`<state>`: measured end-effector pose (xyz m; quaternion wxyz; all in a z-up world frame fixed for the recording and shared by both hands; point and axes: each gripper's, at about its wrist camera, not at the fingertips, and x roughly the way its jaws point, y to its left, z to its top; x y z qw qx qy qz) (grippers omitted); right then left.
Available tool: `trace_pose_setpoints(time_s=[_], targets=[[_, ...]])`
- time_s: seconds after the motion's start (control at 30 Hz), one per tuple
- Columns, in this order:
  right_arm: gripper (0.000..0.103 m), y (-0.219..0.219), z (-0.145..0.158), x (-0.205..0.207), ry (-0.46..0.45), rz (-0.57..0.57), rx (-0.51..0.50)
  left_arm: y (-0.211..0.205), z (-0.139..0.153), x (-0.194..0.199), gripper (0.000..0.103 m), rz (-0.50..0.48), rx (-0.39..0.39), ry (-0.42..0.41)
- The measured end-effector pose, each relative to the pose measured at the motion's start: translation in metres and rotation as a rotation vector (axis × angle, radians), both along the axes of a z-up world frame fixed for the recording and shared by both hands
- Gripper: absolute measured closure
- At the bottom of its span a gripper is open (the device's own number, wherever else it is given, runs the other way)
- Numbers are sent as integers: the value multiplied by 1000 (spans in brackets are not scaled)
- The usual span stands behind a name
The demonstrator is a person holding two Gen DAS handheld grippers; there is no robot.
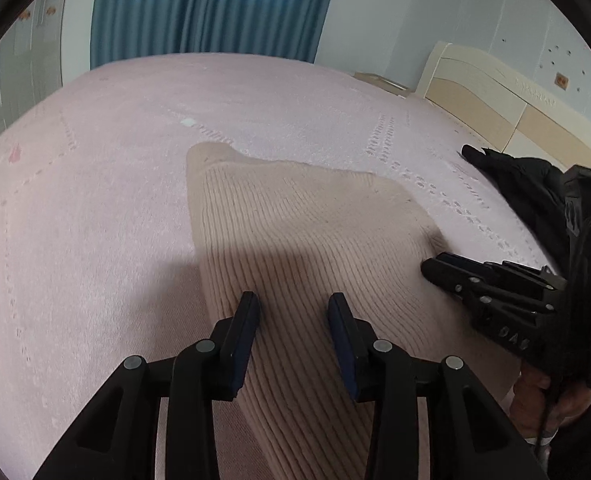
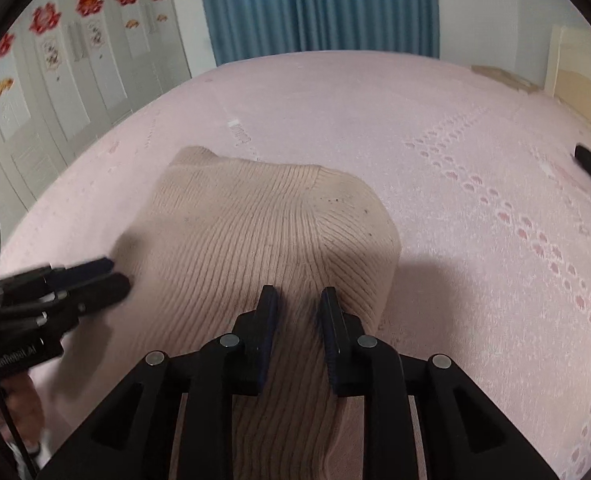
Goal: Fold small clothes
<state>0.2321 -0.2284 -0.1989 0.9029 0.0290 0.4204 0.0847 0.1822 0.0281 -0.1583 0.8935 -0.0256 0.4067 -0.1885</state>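
beige ribbed knit garment (image 2: 255, 232) lies folded on the pink bedspread (image 1: 95, 200), its near end cut off below both views. left gripper (image 1: 293, 300) and right gripper (image 2: 298, 294) hover over it, jaws slightly parted, pinching nothing. a black item (image 1: 515, 176) is half hidden.

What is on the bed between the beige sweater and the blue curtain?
Nothing: in the right wrist view, only bare pink bedspread stretches from the beige sweater to the blue curtain.

pink bed (image 1: 95, 200) | blue curtain (image 1: 215, 4) | headboard (image 1: 495, 92), probably wooden
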Motion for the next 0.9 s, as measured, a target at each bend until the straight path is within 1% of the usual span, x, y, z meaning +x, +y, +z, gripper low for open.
trace_pose_setpoints(time_s=[0.07, 0.17, 0.27, 0.43, 0.57, 0.63, 0.67, 0.77, 0.83, 0.9], targets=[[82, 1, -2, -3, -17, 0, -20, -2, 0, 0, 67, -2, 7, -11], [82, -4, -4, -2, -10, -2, 8, 3, -1, -2, 66, -5, -5, -14], [82, -9, -4, 2, -1, 0, 38, 3, -1, -3, 66, -3, 2, -18], [82, -9, -3, -1, 8, -7, 42, 3, 0, -6, 66, -2, 9, -16], [82, -13, -3, -4, 9, -9, 69, 6, 1, -9, 66, -4, 5, -12], [78, -17, -2, -9, -3, -4, 81, 8, 1, -11, 65, -4, -1, -9], [78, -18, -1, -12, -11, 6, 80, 10, 2, -12, 65, -2, -4, -8], [78, -26, 3, -17, -10, 17, 118, 18, 4, -17, 60, 9, -28, 4], [78, -29, 5, -17, 3, 8, 130, 28, 4, -20, 59, 22, -80, 30], [78, -27, 8, -19, 4, 9, 116, 40, 2, -27, 58, 31, -138, 66]])
